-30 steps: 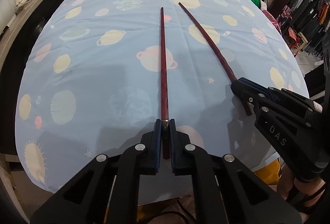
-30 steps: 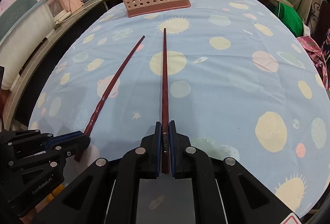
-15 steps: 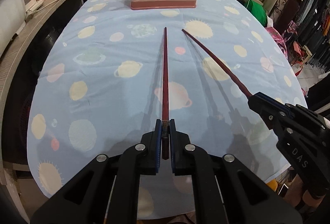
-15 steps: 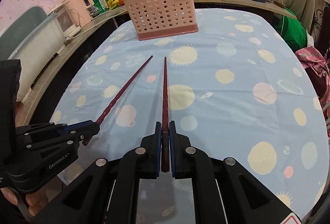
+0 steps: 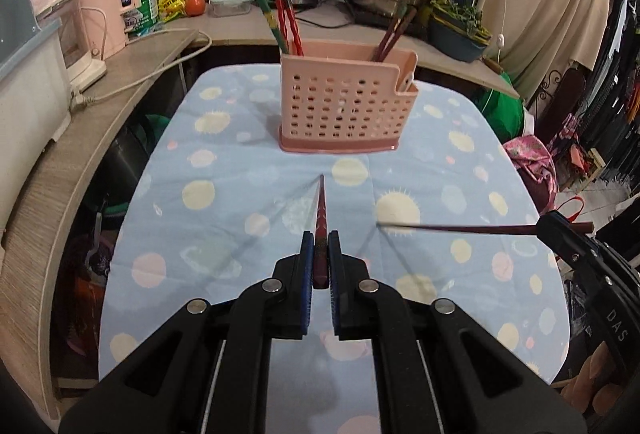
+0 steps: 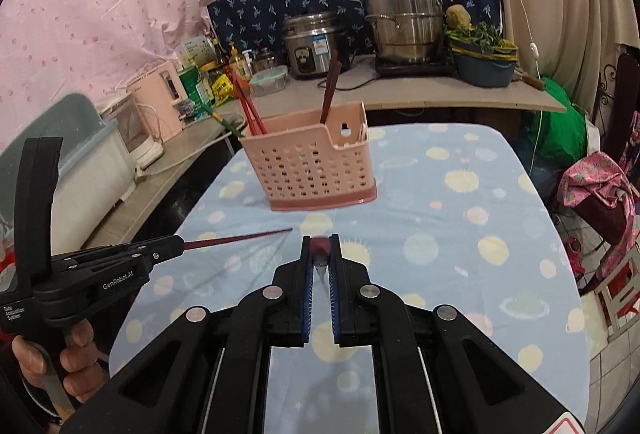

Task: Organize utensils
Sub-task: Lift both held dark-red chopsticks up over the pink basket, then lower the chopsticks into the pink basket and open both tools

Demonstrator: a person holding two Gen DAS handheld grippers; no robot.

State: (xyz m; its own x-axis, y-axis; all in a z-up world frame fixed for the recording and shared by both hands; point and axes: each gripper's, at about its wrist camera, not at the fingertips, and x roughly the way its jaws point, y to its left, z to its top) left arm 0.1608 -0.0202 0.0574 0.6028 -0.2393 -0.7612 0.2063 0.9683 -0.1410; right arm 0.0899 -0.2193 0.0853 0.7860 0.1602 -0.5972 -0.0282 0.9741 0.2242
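Chopsticks are the utensils being sorted: two dark red ones are held in the air above a counter [image 5: 224, 218] covered with a pale blue cloth printed with suns and planets. The left tongs [image 5: 320, 254] are pressed together on one chopstick [image 5: 321, 210], which points straight ahead at a pink perforated utensil basket [image 5: 344, 106] standing upright at the far end of the cloth. The right tongs [image 6: 320, 258] pinch the second chopstick [image 5: 456, 229], seen from the left camera as a thin rod reaching in from the right; in the right camera it is badly foreshortened and blurred, so its angle is hard to judge. The basket already holds several utensils: red and green ones [image 5: 282, 18] at its left end and a dark brown pair [image 5: 394, 32] towards its right. Nothing else lies loose on the cloth. The job seems nearly finished, with only these two chopsticks left to drop into the basket.
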